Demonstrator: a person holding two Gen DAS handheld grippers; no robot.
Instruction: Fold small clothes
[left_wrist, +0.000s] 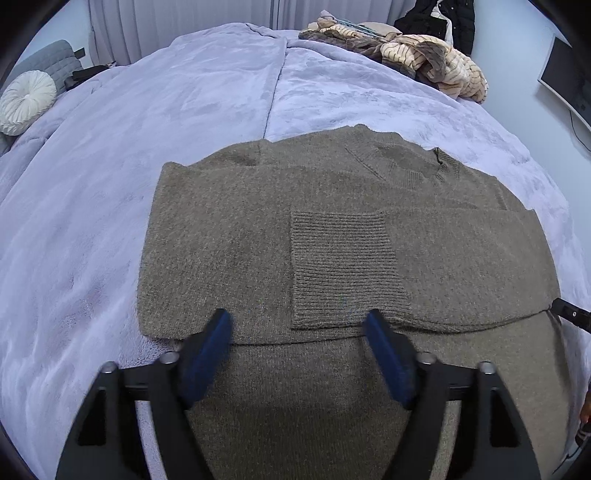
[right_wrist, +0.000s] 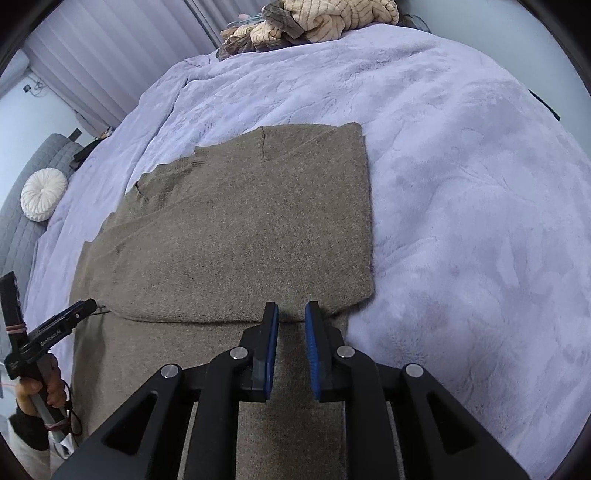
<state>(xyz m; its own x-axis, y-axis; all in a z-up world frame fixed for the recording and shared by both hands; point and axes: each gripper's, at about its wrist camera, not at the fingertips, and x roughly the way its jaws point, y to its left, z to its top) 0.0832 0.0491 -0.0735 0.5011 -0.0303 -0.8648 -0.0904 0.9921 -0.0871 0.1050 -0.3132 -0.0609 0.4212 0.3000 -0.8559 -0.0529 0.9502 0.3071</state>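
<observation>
A brown-grey knit sweater (left_wrist: 240, 229) lies flat on the lavender blanket (left_wrist: 184, 110), with its sides folded in. One sleeve is laid across it, and that sleeve's ribbed cuff (left_wrist: 343, 266) faces up. My left gripper (left_wrist: 297, 325) hovers over the near fold edge, its jaws wide open with only flat fabric beneath them. In the right wrist view the sweater (right_wrist: 240, 229) has a straight folded right edge. My right gripper (right_wrist: 291, 310) stands at the near fold with a narrow gap between its blue pads (right_wrist: 273, 332); nothing is pinched. The left gripper (right_wrist: 74, 314) shows at that view's left edge.
A pile of striped beige and brown clothes (left_wrist: 424, 55) lies at the bed's far end. A round white cushion (left_wrist: 26, 101) sits on a grey seat to the left. A dark monitor (left_wrist: 569, 81) hangs on the right wall. A hand (right_wrist: 44, 384) holds the left gripper's handle.
</observation>
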